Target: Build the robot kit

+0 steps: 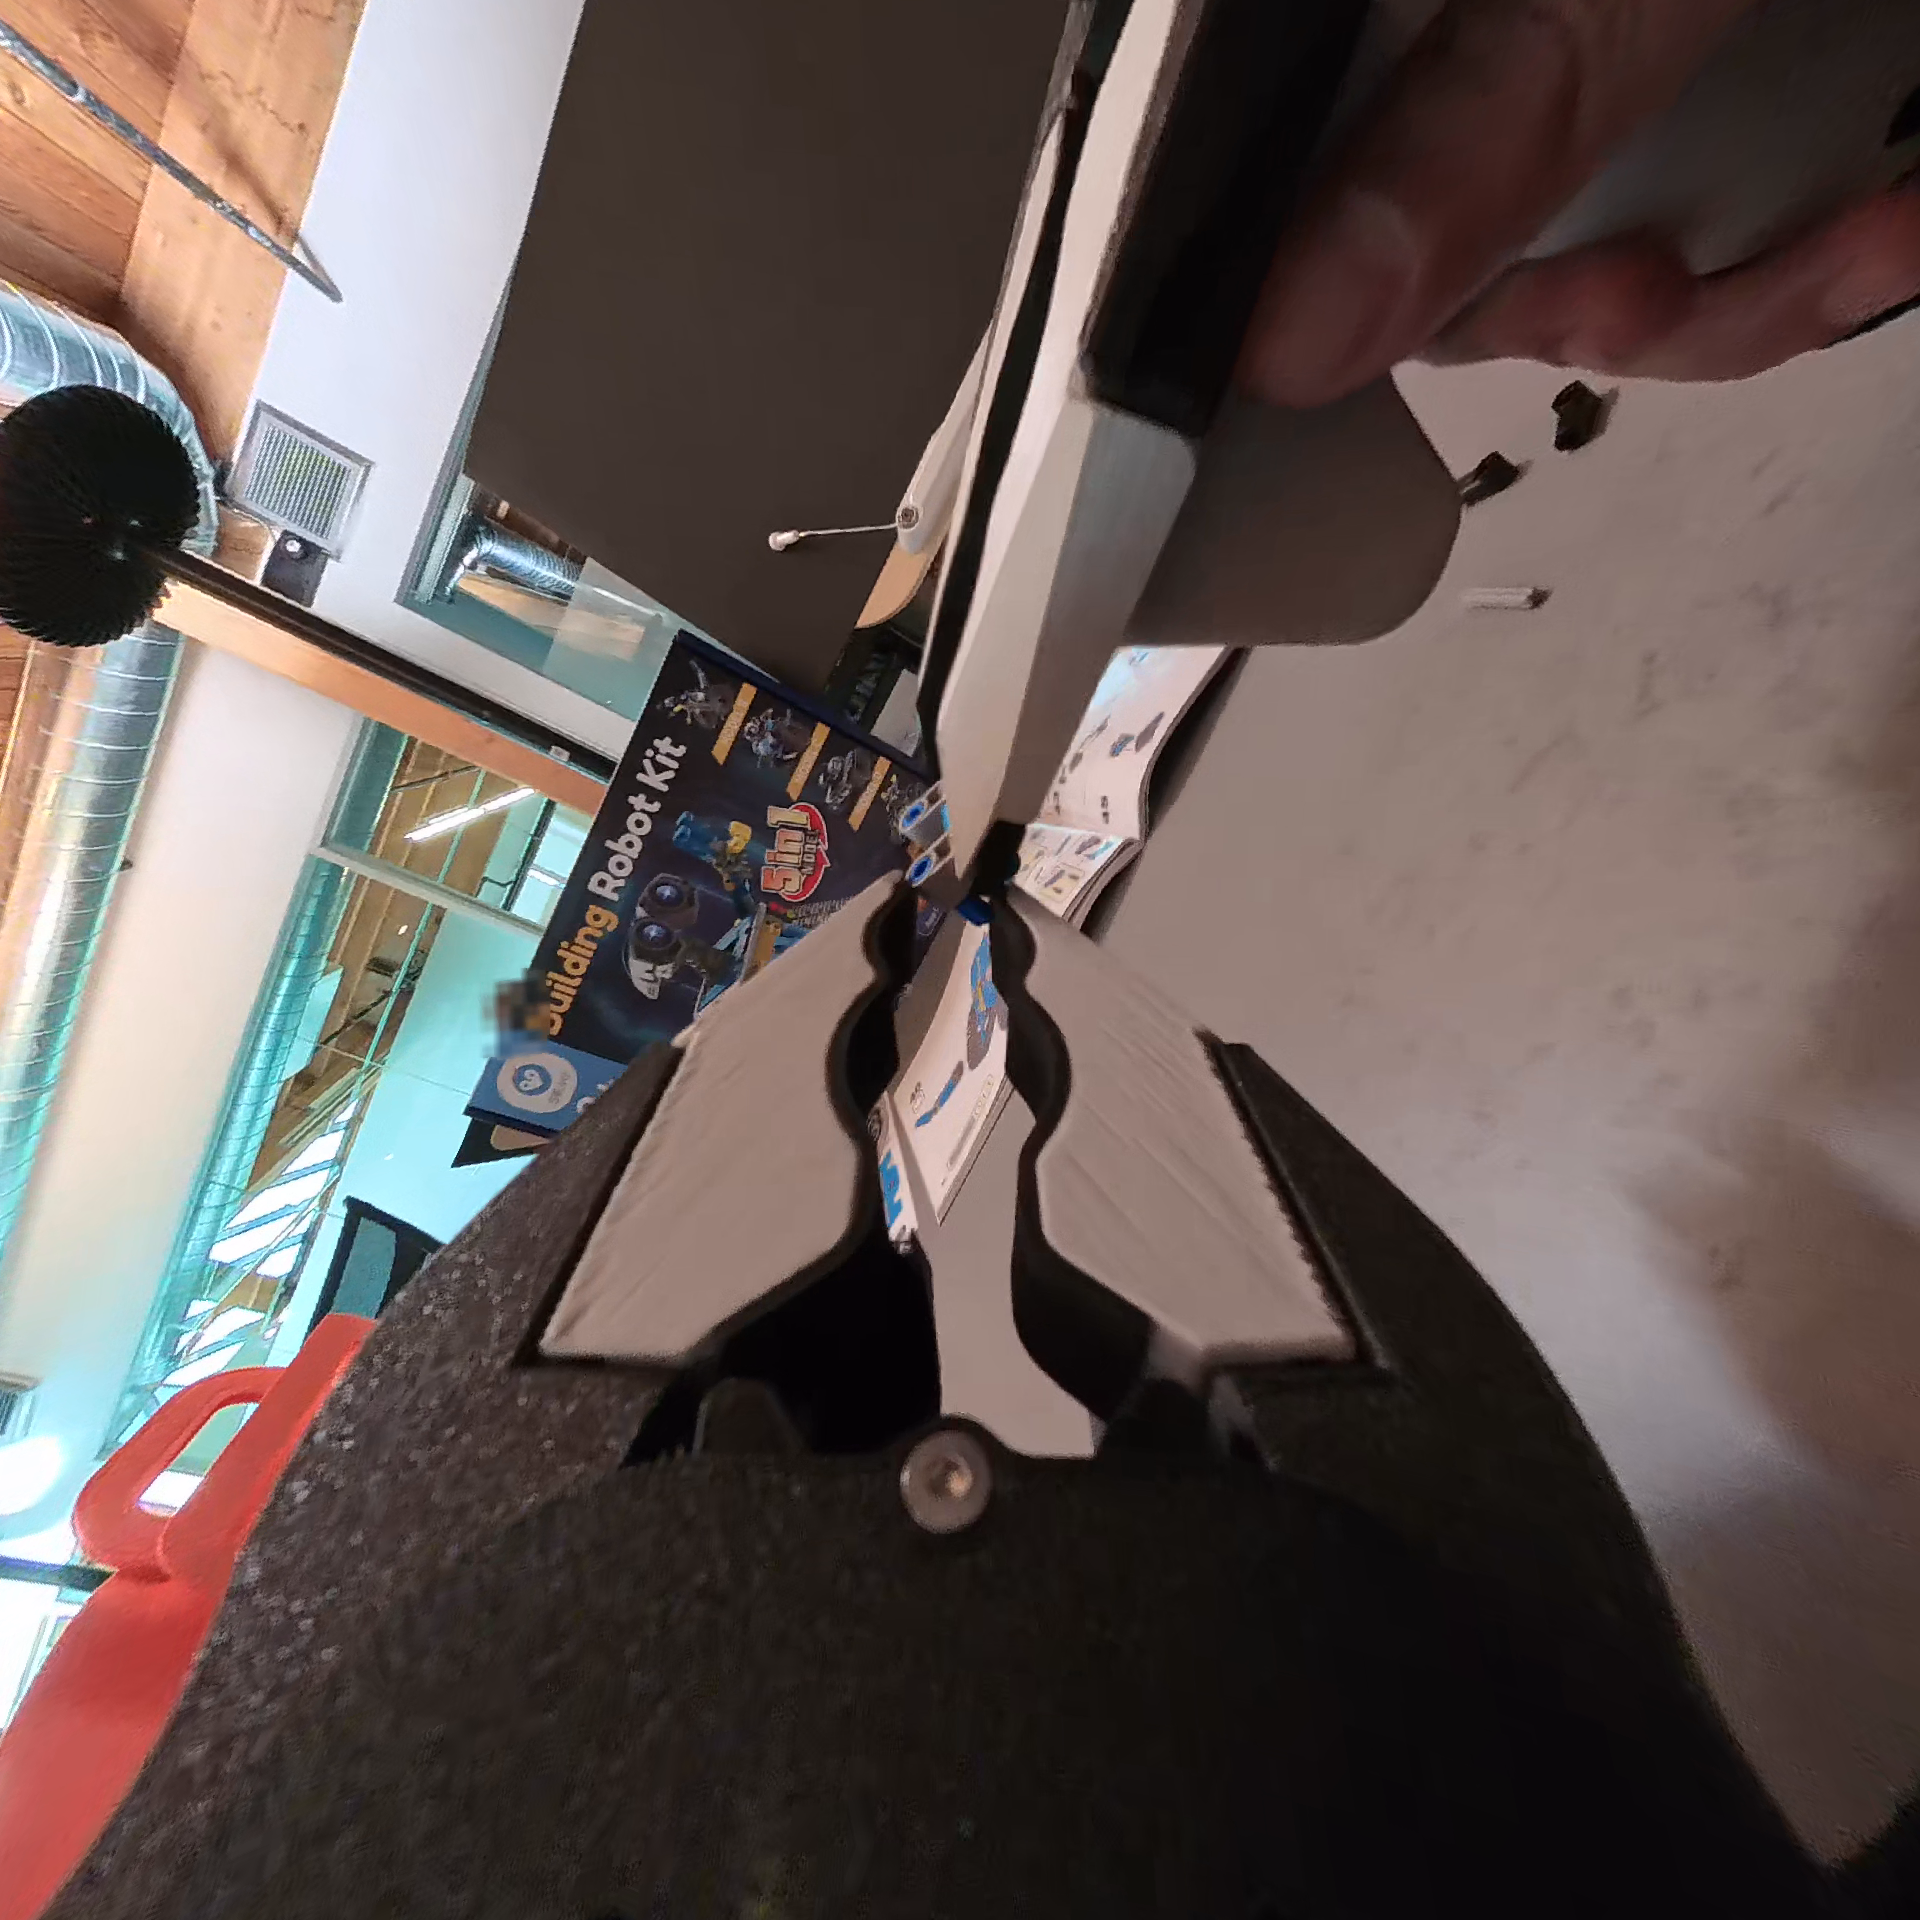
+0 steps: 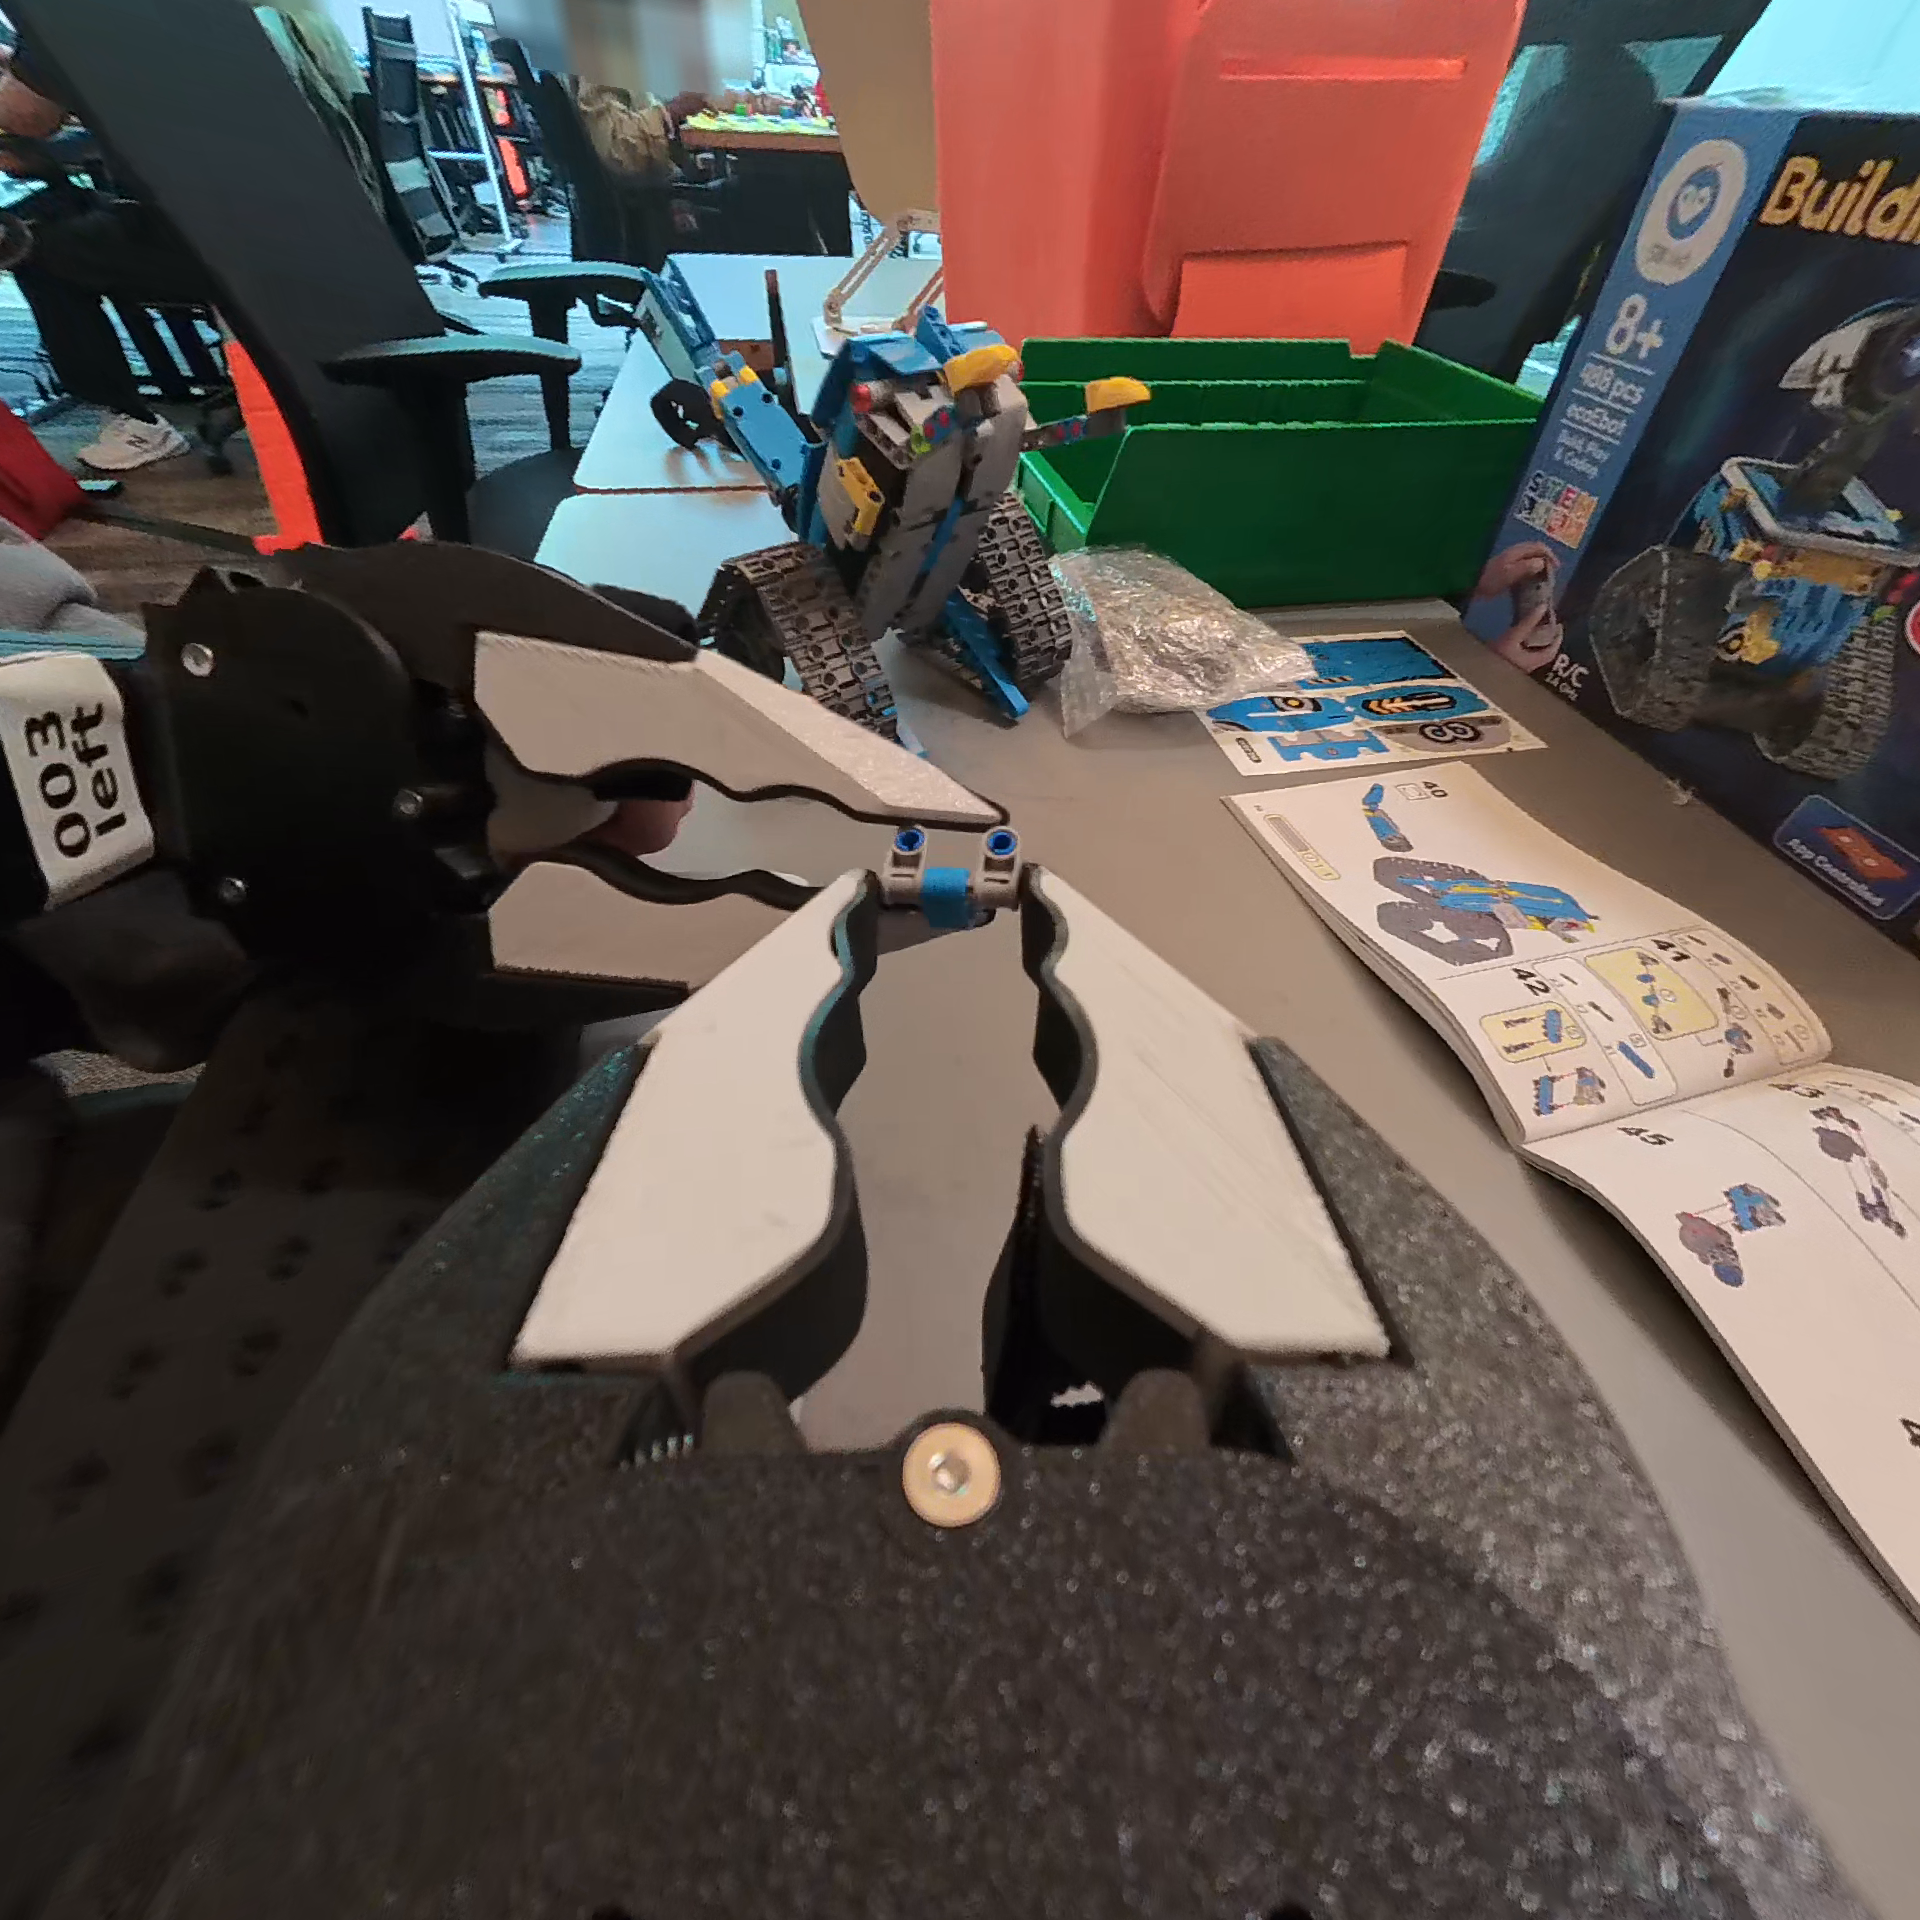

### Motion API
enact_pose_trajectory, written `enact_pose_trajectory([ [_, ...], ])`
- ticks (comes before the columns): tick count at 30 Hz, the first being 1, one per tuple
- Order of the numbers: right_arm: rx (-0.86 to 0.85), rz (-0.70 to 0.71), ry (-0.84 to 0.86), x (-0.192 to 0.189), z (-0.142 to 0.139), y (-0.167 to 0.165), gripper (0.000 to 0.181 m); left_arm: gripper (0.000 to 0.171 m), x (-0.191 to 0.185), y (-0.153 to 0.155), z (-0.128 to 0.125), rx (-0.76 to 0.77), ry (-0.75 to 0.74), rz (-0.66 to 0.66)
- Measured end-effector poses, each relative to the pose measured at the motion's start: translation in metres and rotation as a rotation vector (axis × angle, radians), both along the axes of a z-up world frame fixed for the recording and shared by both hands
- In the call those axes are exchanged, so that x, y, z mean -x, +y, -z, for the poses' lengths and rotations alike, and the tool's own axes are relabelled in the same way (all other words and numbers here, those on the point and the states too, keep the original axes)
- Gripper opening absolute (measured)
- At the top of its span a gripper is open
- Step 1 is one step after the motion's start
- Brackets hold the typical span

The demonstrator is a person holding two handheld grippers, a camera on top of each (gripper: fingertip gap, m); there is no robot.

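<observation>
A small grey brick piece with blue pins (image 2: 940,883) is held above the grey table (image 2: 1122,831). My right gripper (image 2: 945,878) is shut on it, one fingertip at each end. My left gripper comes in from the left; its upper finger (image 2: 769,727) rests on top of the blue pins and its lower finger passes under the piece. In the left wrist view my left gripper (image 1: 948,899) has its tips narrowly apart around the piece (image 1: 925,826), and a finger (image 1: 1039,582) of the right gripper reaches down from above, held by a hand (image 1: 1558,208).
A tracked blue and grey brick robot (image 2: 904,520) stands just beyond the grippers. Behind it are a green bin (image 2: 1299,488) and an orange container (image 2: 1195,156). A plastic bag (image 2: 1153,644), a sticker sheet (image 2: 1361,717), an open instruction booklet (image 2: 1538,966) and the kit box (image 2: 1766,468) lie right. The grippers are tip to tip, or close to it.
</observation>
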State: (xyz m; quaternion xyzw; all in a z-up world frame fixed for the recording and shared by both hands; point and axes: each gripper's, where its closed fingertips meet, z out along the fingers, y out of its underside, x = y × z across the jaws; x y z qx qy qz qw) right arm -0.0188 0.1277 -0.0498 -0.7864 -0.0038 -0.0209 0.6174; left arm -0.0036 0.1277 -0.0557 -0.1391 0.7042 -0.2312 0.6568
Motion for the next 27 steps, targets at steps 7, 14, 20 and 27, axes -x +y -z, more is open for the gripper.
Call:
enact_pose_trajectory([
  [7, 0.019, 0.038, -0.009, -0.0029, 0.0022, 0.0007, 0.027, 0.013, -0.0015, 0.0015, 0.0015, -0.019, -0.003, -0.019],
  [14, 0.055, 0.010, 0.006, 0.0010, 0.0059, -0.0018, 0.024, 0.012, 0.0003, -0.0025, 0.0049, -0.051, 0.001, -0.009],
  [20, 0.075, 0.008, -0.038, 0.0028, 0.0050, -0.0049, 0.023, 0.012, 0.0029, -0.0052, 0.0030, -0.058, -0.015, 0.005],
  [27, 0.054, 0.004, 0.021, 0.0011, 0.0038, -0.0032, 0.024, 0.012, 0.0002, -0.0026, 0.0035, -0.042, -0.004, -0.001],
])
